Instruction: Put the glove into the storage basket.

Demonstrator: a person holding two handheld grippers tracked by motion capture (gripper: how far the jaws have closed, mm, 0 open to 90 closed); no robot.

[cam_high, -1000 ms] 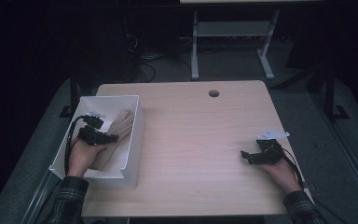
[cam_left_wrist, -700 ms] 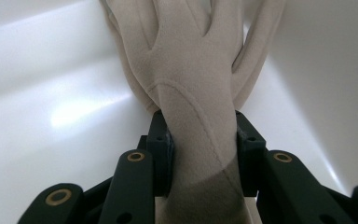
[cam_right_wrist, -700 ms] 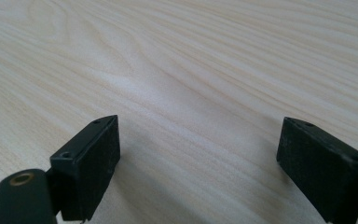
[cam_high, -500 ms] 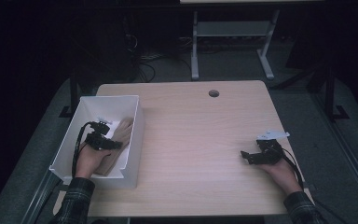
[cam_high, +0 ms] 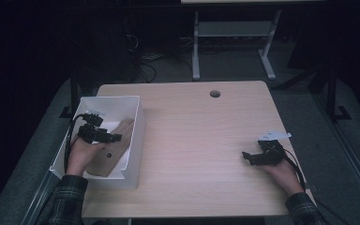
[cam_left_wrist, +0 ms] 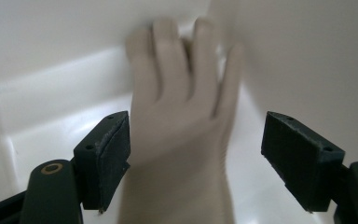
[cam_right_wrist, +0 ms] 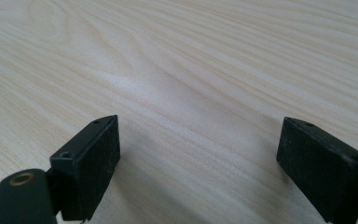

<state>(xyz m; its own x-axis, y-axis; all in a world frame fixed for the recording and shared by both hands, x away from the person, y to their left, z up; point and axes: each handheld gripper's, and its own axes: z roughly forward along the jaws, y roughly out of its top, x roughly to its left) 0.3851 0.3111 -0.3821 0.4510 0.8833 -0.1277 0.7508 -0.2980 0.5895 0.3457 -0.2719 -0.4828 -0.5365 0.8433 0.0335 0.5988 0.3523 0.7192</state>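
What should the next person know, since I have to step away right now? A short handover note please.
Left gripper: over the white bin, jaws just been opening and now apart; the beige glove lies between them, one pad near it, the other well off.
Right gripper: open with nothing between the jaws, resting low over the bare wooden table on the person's right.
Done: the glove lies in the bin, fingers toward the far wall.
Left: probably lift the left gripper out of the bin.
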